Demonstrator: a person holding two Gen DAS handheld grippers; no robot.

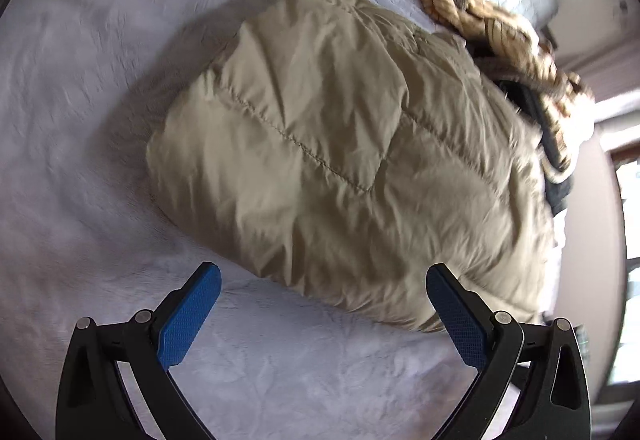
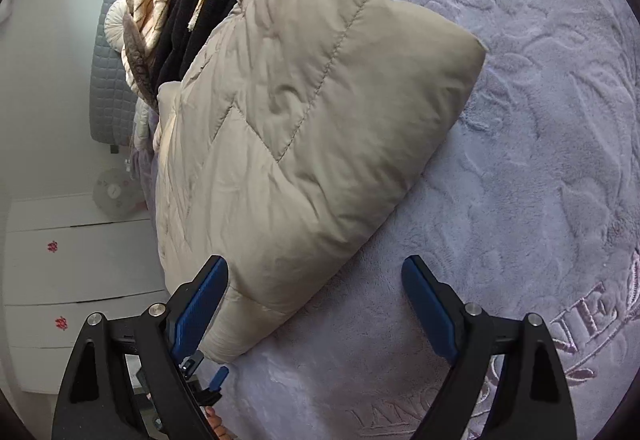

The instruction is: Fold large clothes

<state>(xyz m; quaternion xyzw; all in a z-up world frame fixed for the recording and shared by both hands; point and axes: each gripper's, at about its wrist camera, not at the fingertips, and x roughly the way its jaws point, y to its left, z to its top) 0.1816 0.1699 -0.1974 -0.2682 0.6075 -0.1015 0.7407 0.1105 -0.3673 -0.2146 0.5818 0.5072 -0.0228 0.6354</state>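
Both wide-open claws, left gripper (image 1: 322, 278) and right gripper (image 2: 316, 272), clear of the folded beige puffer jacket (image 1: 340, 144), should press its bulk flat evenly.

Each gripper is built of glossy black curved arms with teardrop-shaped cut-outs, joined by round silver pins. On the left gripper (image 1: 323, 276) and the right gripper (image 2: 315, 269) alike, the flat fingers are faced with blue pads (image 1: 188, 320) textured in a fine diamond pattern.
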